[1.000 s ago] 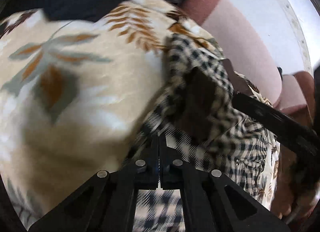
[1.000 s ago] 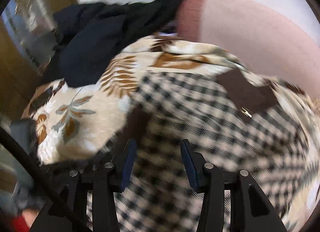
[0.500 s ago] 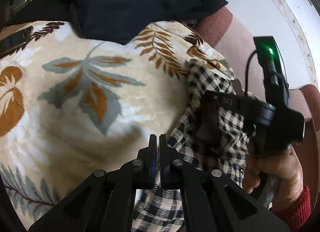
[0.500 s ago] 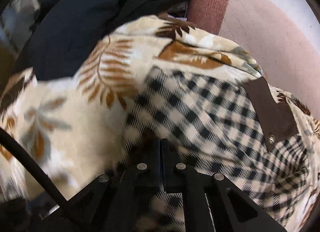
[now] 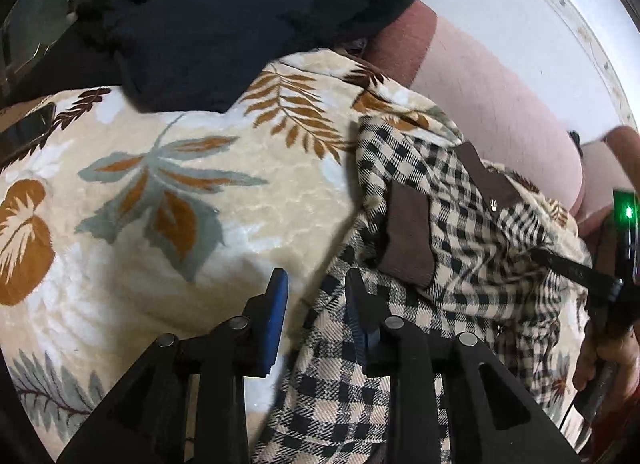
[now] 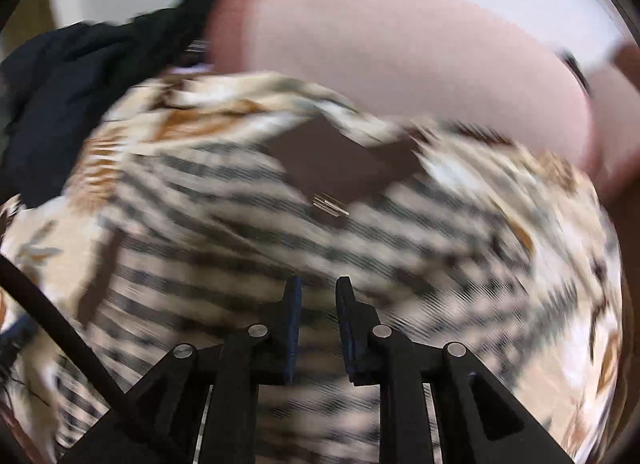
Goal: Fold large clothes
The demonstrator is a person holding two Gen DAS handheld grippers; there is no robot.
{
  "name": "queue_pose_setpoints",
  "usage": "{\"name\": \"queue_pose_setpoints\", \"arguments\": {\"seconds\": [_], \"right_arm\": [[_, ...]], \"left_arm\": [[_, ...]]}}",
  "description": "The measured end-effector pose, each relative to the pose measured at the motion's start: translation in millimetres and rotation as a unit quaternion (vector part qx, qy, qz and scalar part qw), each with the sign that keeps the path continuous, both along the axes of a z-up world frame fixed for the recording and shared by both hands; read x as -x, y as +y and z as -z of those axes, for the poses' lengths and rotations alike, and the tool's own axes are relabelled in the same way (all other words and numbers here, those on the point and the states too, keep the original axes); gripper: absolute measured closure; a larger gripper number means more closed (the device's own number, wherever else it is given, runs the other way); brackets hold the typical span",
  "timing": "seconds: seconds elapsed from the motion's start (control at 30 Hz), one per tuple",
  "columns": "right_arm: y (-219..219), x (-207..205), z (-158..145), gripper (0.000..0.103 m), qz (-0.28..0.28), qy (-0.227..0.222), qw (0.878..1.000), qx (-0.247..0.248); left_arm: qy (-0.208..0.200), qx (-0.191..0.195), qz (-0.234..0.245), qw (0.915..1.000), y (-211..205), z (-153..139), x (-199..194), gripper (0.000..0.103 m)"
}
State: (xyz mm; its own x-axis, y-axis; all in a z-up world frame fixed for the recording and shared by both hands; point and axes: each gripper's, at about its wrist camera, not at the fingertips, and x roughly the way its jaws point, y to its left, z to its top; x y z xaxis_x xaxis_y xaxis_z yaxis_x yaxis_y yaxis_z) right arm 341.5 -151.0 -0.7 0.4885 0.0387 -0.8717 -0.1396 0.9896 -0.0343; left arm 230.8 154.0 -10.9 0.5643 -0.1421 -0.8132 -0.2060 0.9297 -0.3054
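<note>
Opening, left gripper (image 5: 316,304) releases checked garment (image 5: 460,224) at frame centre-right on leaf-print blanket (image 5: 160,184); right gripper (image 6: 318,304) opening too, apparently empty through blur. Risk: folded layers slipping apart unpinned.

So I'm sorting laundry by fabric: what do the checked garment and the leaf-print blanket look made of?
Checked garment: looks like a woven, matte twill, going by its diagonal weave lines; brown trim patches. Leaf-print blanket: likely plush fleece, with a soft, faintly shiny, crinkled pile.
</note>
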Motion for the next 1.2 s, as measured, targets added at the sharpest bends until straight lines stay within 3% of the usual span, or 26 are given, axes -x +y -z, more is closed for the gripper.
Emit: {"name": "queue_pose_setpoints", "arguments": {"seconds": [0.1,0.2,0.3,0.37,0.47,0.63,0.67,0.73,0.83,0.97,1.07,1.2], "right_arm": [[-46,9,26,0.083,0.043,0.022,0.998,-0.027],[-57,7,59,0.088,0.053,0.058,0.996,0.04],[-47,20,32,0.087,0.044,-0.011,0.998,0.054],[-29,25,14,0.087,0.012,-0.031,0.999,0.02],[8,21,10,0.086,-0.036,-0.018,0.999,-0.003],[88,-12,49,0.08,-0.074,0.031,0.997,-0.001],[100,-17,52,0.08,-0.067,0.02,0.998,0.008],[130,-23,45,0.08,-0.089,0.012,0.996,0.011],[137,-12,31,0.079,-0.105,-0.003,0.994,0.021],[106,45,-9,0.073,-0.104,-0.056,0.99,0.075],[59,92,-41,0.054,-0.07,-0.102,0.985,0.124],[-9,144,-75,0.048,-0.003,-0.116,0.987,0.112]], "left_arm": [[0.002,-0.012,0.004,0.9999,-8,2,0,0.069],[0.002,-0.014,0.011,0.9998,-9,4,1,0.066],[-0.001,-0.009,0.008,0.9999,-6,2,1,0.063],[-0.001,-0.003,0.0,1.0,-2,2,0,0.06],[0.001,0.002,-0.006,1.0,3,3,1,0.06],[-0.003,0.002,-0.011,0.9999,8,1,2,0.059],[-0.005,0.0,-0.011,0.9999,8,0,1,0.058],[-0.007,-0.005,-0.012,0.9999,8,-1,1,0.054],[-0.006,-0.01,-0.012,0.9999,8,-2,1,0.054],[-0.018,-0.025,-0.007,0.9995,1,-10,8,0.054],[-0.039,-0.052,-0.002,0.9979,-12,-19,20,0.053],[-0.065,-0.096,0.016,0.9932,-41,-31,54,0.051]]}}
